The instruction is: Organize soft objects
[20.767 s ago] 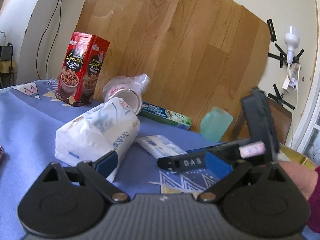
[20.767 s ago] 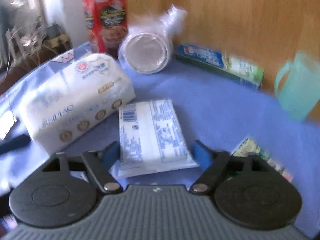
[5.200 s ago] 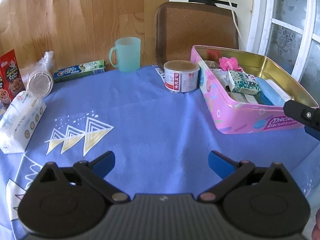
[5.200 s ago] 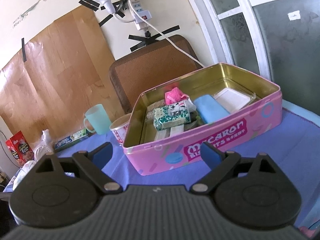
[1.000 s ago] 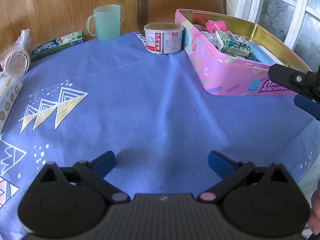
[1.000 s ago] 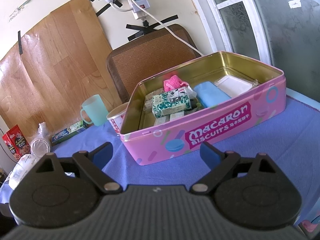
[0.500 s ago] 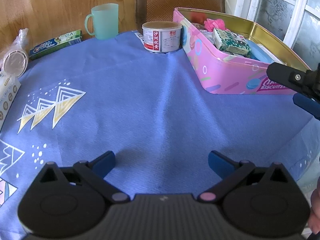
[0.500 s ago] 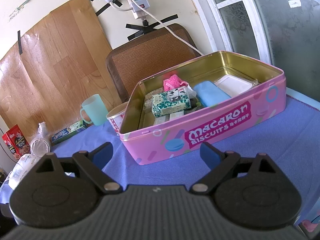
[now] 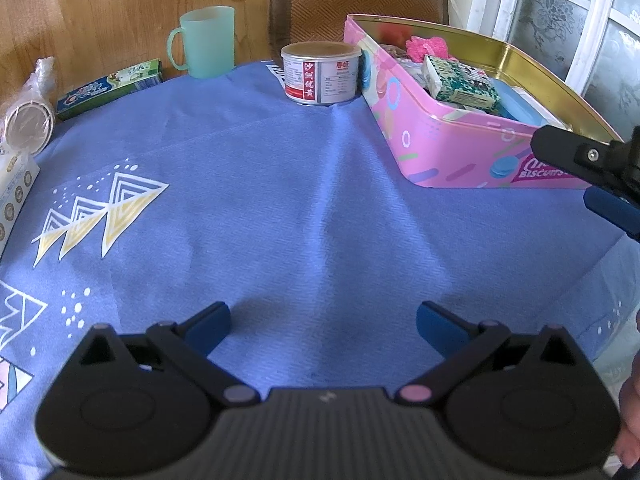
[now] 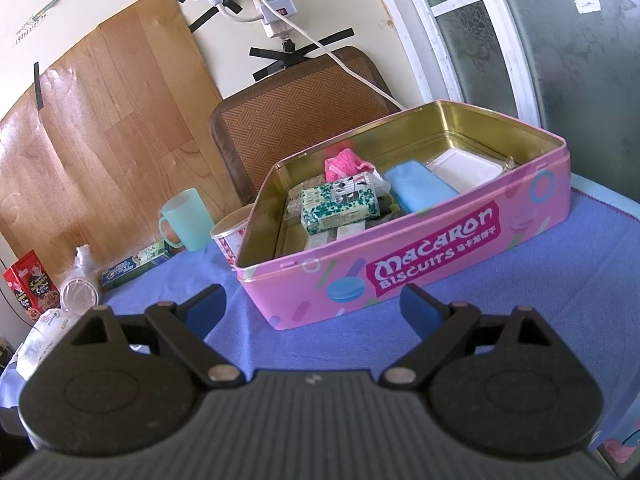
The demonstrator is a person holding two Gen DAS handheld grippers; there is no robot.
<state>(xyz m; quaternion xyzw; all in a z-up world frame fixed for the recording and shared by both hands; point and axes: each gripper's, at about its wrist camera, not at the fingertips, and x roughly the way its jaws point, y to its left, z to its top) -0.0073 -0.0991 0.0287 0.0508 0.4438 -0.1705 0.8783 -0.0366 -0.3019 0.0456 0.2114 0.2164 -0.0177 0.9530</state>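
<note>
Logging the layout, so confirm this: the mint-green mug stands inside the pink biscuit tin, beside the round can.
Wrong on one point: the mint-green mug stands on the blue tablecloth, outside the pink biscuit tin, though it is beside the round can. The left wrist view shows it.

Bright daylight, sharp focus, strong fisheye edge distortion.

My left wrist camera looks forward and down across the blue tablecloth (image 9: 280, 184); the pink tin (image 9: 448, 148) sits to its right. My right wrist camera faces that tin (image 10: 420, 264) closely, from low. Both views share tin, green mug (image 9: 206, 42) and can (image 9: 320, 74).
</note>
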